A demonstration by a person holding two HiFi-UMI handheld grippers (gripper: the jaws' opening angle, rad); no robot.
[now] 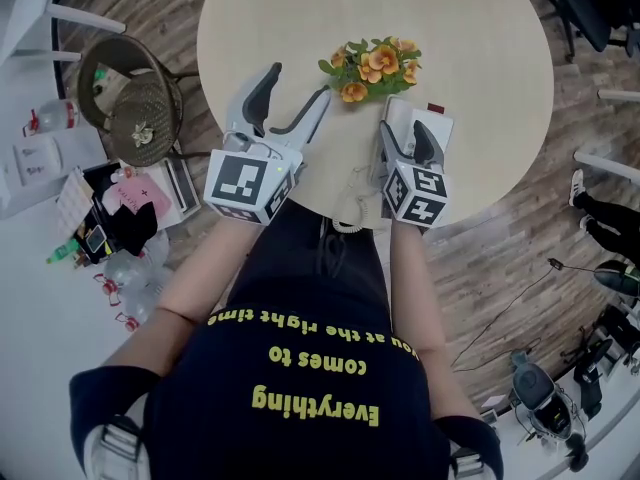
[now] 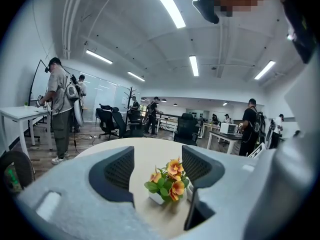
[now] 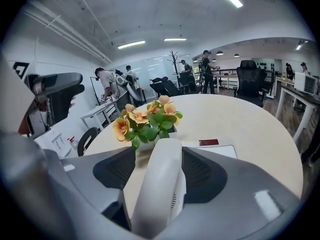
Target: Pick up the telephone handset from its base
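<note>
Ctr of right gripper view: handset (image 3: pixel 161 184), on its base (image 3: pixel 227 151), is straddled by spread jaws of right gripper (image 3: pixel 159 160), unclamped. Left gripper (image 2: pixel 157 160) is held open, empty. If closed off-ctr, handset could be knocked toward flowers (image 3: pixel 146 121).

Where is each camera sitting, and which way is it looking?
Head view: on the person's head, looking steeply down at the round pale wooden table, showing both arms, the left gripper and right gripper.
Left gripper view: on the left gripper, looking across the table at the orange potted flowers; its open jaws show.
Right gripper view: on the right gripper, looking along its jaws at the white telephone handset between them.
Shared: all three show the flowers.
</note>
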